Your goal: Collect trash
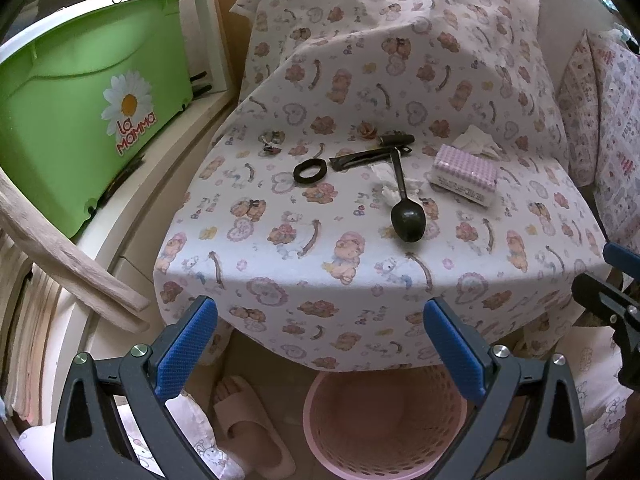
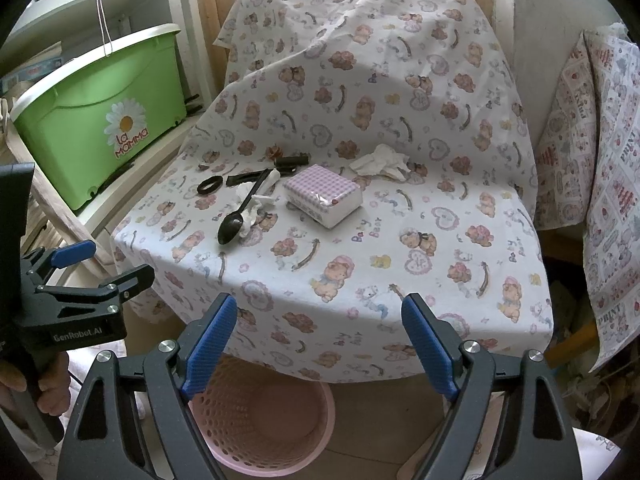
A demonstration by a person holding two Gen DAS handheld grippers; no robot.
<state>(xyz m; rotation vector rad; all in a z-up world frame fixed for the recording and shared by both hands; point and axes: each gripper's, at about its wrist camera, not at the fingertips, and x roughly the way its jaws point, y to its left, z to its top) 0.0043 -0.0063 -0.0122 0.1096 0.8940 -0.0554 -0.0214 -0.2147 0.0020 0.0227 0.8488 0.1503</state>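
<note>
A table under a bear-print cloth (image 1: 320, 248) (image 2: 360, 240) carries the trash: a black plastic spoon (image 1: 405, 204) (image 2: 240, 216), a black ring (image 1: 309, 171) (image 2: 209, 185), a dark wrapper strip (image 1: 360, 158) (image 2: 246, 178), crumpled white tissues (image 1: 478, 140) (image 2: 380, 164) and a small wrapper (image 1: 271, 141). A pink mesh waste basket (image 1: 384, 420) (image 2: 264, 412) stands on the floor under the table's front edge. My left gripper (image 1: 320, 344) is open and empty above the basket. My right gripper (image 2: 320, 340) is open and empty too, at the table's front edge.
A purple checked tissue pack (image 1: 466, 174) (image 2: 324, 194) lies on the table. A green "La Mamma" bin (image 1: 80, 112) (image 2: 100, 120) sits on a shelf at the left. A slipper (image 1: 248, 428) lies on the floor. Patterned cloth (image 2: 600, 200) hangs at the right.
</note>
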